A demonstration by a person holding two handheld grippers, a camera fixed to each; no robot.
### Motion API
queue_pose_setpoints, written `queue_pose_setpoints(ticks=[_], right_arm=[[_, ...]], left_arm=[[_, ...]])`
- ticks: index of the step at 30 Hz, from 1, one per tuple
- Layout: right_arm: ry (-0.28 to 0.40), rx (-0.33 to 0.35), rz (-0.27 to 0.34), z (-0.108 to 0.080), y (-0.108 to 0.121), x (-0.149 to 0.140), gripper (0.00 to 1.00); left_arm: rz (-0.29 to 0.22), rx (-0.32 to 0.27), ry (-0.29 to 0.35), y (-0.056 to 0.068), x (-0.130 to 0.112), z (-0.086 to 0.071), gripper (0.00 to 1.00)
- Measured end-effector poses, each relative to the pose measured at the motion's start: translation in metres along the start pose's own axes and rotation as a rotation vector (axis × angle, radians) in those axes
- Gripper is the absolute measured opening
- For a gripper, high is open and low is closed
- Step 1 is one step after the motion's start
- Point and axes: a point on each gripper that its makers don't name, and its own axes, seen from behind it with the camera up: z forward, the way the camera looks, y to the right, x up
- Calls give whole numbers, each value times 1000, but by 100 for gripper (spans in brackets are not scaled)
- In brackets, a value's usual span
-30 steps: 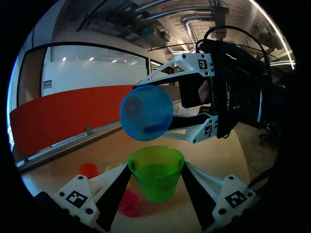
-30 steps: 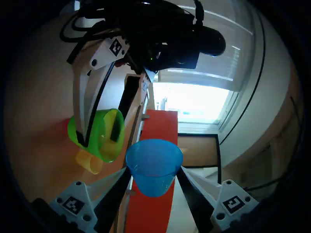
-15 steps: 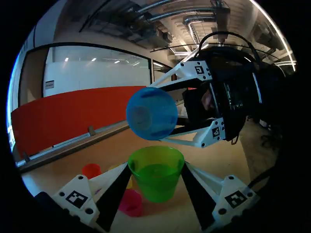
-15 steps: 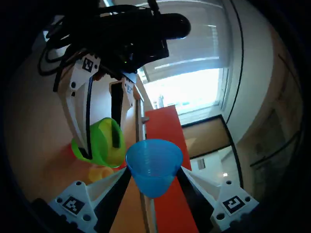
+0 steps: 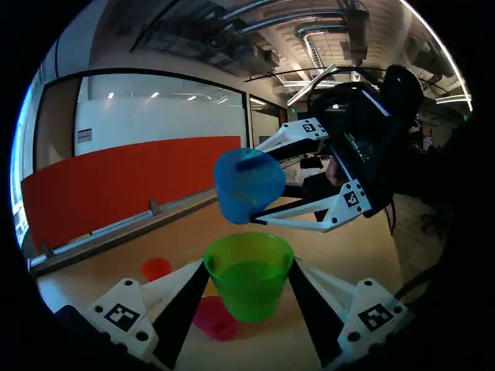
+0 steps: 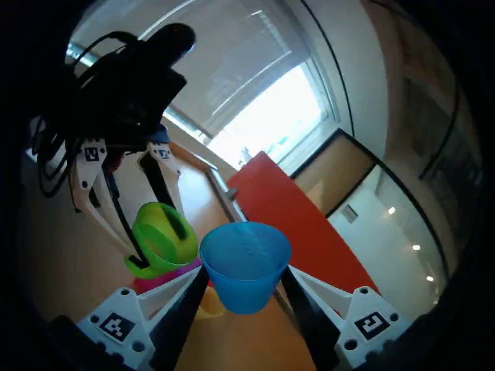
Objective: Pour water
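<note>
My left gripper (image 5: 249, 281) is shut on a green cup (image 5: 249, 279) that holds clear water and stands upright above the wooden table (image 5: 346, 247). Just above and behind it hangs a blue cup (image 5: 247, 184), tilted over, with the right gripper (image 5: 253, 185) shut on it. In the right gripper view the blue cup (image 6: 245, 267) sits between my right gripper's (image 6: 245, 275) fingers, its inside bare of visible water. The green cup (image 6: 159, 240) shows to its left, gripped by the left gripper (image 6: 151, 232).
On the table below lie small cups: an orange one (image 5: 156, 268), a pink one (image 5: 213, 318), and a yellow one (image 6: 211, 303). A red partition (image 5: 111, 179) with a rail runs along the table's far edge. A hand (image 5: 337, 173) holds the right gripper.
The right gripper has swung the blue cup back from bottom-toward-camera to a more upright tilt and moved it right and up. The green cup has stayed put in the left gripper.
</note>
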Motion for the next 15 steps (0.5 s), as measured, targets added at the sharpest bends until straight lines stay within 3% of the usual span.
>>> queue_pose_setpoints(ticks=[9,15], right_arm=[[2,67,322,2,-13,-12,86],[-4,92,437,2,-16,-18,86]], left_arm=[[-4,39,-2,-14,-1,-10,86],[-15,64,-5,-26,-2,-17,86]])
